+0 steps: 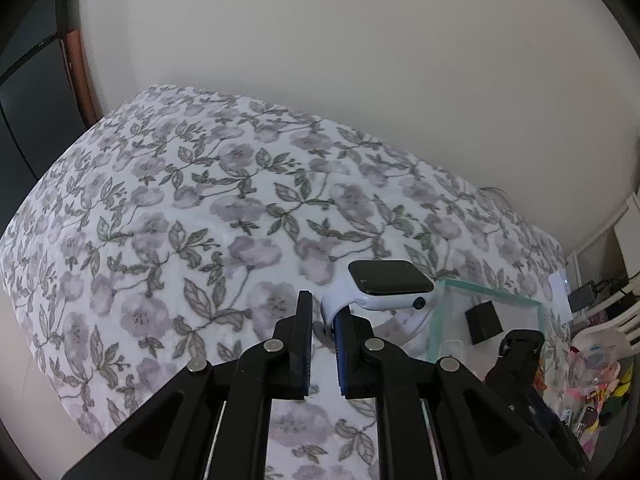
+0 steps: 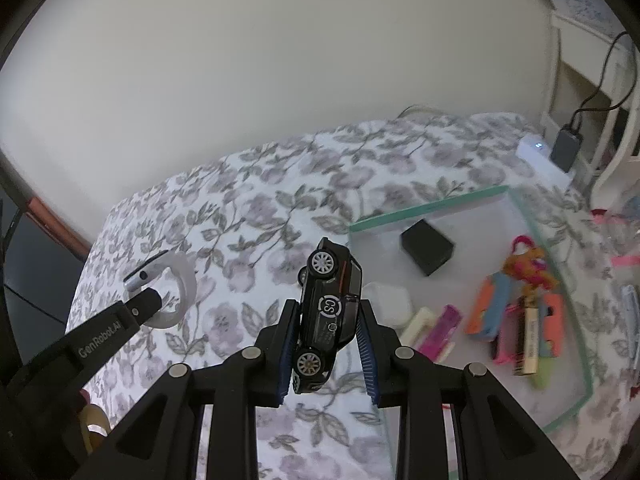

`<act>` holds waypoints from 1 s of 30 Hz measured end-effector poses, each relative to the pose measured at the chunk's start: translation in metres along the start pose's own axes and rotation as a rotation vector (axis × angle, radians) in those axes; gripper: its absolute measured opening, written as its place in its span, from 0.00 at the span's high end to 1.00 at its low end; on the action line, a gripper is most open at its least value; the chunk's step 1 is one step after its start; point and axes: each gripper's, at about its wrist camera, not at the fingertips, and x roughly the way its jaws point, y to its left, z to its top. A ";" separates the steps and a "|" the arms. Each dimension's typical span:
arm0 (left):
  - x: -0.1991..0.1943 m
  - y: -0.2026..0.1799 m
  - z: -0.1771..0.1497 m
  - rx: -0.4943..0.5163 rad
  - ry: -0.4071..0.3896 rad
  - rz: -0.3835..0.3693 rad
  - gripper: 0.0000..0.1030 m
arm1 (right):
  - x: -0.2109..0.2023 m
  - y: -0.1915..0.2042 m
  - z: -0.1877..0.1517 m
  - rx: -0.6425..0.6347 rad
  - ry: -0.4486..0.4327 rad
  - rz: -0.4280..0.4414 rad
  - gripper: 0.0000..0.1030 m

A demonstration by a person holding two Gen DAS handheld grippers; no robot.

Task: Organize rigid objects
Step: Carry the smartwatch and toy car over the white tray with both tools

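Observation:
My left gripper (image 1: 324, 322) is shut on the white strap of a smartwatch (image 1: 390, 282) with a black screen, held above the floral bedspread, just left of a clear glass tray (image 1: 490, 294). The watch also shows in the right wrist view (image 2: 160, 276). My right gripper (image 2: 328, 328) is shut on a black toy car (image 2: 328, 312), nose down, held left of the glass tray (image 2: 432, 206). The tray holds a black box (image 2: 427, 246), a white case (image 2: 386, 304), markers and a key bunch (image 2: 524, 276).
The bed (image 1: 180, 208) with a floral cover fills both views, against a white wall. A white device (image 2: 540, 160) with a plugged black adapter sits at the bed's far right corner. Colourful clutter (image 1: 592, 384) lies at the right.

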 end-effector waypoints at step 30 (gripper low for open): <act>0.026 -0.118 -0.076 0.288 0.111 -0.111 0.90 | -0.021 -0.141 0.005 0.254 -0.036 -0.178 0.71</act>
